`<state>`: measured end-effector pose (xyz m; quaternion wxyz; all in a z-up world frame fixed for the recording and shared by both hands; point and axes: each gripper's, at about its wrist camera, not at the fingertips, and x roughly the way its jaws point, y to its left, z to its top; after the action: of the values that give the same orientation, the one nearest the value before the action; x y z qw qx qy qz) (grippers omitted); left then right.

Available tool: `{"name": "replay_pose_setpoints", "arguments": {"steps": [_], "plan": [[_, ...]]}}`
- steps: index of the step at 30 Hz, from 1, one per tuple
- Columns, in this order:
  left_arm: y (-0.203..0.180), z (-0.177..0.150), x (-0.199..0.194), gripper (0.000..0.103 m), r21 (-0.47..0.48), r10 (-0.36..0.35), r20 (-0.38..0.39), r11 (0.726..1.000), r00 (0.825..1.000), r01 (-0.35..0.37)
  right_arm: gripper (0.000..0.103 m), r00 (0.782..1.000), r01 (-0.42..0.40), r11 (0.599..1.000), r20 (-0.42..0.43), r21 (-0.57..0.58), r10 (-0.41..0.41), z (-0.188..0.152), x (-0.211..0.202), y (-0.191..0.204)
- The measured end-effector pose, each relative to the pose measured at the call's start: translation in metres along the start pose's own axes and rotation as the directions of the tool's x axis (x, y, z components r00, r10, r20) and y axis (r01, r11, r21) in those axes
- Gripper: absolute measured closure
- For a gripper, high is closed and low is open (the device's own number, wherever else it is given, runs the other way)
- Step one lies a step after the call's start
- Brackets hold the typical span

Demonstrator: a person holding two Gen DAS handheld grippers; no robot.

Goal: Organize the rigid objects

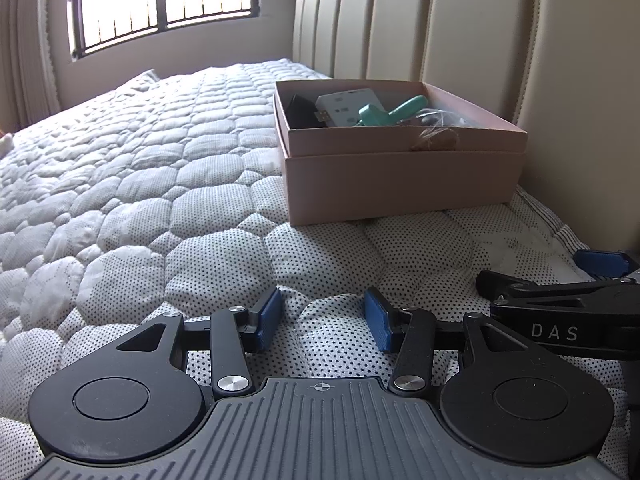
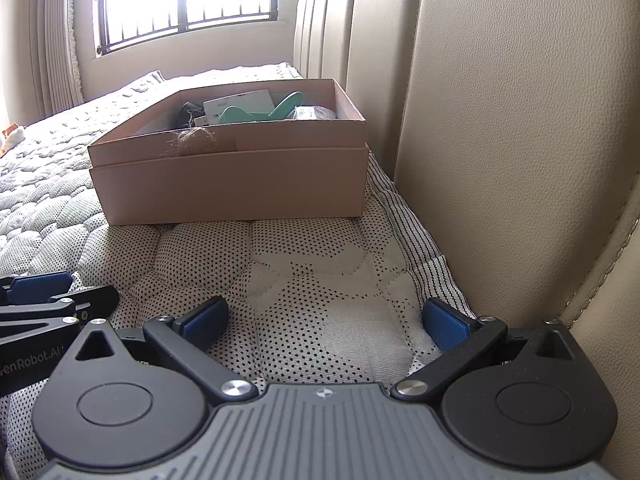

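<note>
Resting apart: left claw [image 1: 323, 322], box [image 1: 404, 184].

White capitals "DAS" stand on the black plastic body of the right gripper [image 1: 560, 320], seen from the left wrist; pale lettering "enRobot.AI", its start cut off, runs along the black body of the left gripper [image 2: 36, 344] in the right wrist view; nothing else is legible.

A bed [image 1: 140, 184] with a white quilted, dotted mattress cover is carrying a pink cardboard box [image 1: 400, 184], which is sitting directly on the quilting close to the padded beige headboard [image 1: 400, 20], its lid tucked underneath it.
</note>
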<state>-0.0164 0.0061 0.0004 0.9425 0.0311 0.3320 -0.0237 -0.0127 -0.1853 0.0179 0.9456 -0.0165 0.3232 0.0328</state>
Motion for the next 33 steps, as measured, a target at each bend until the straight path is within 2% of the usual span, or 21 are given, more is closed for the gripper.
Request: {"name": "replay_pose_setpoints", "arguments": {"steps": [33], "plan": [[0.0020, 0.0003, 0.0006, 0.052, -0.001, -0.006, 0.000, 1.000, 1.000, 0.006, 0.000, 1.000, 0.000, 1.000, 0.000, 0.000, 0.000, -0.0002, -0.0002, -0.0001]]}}
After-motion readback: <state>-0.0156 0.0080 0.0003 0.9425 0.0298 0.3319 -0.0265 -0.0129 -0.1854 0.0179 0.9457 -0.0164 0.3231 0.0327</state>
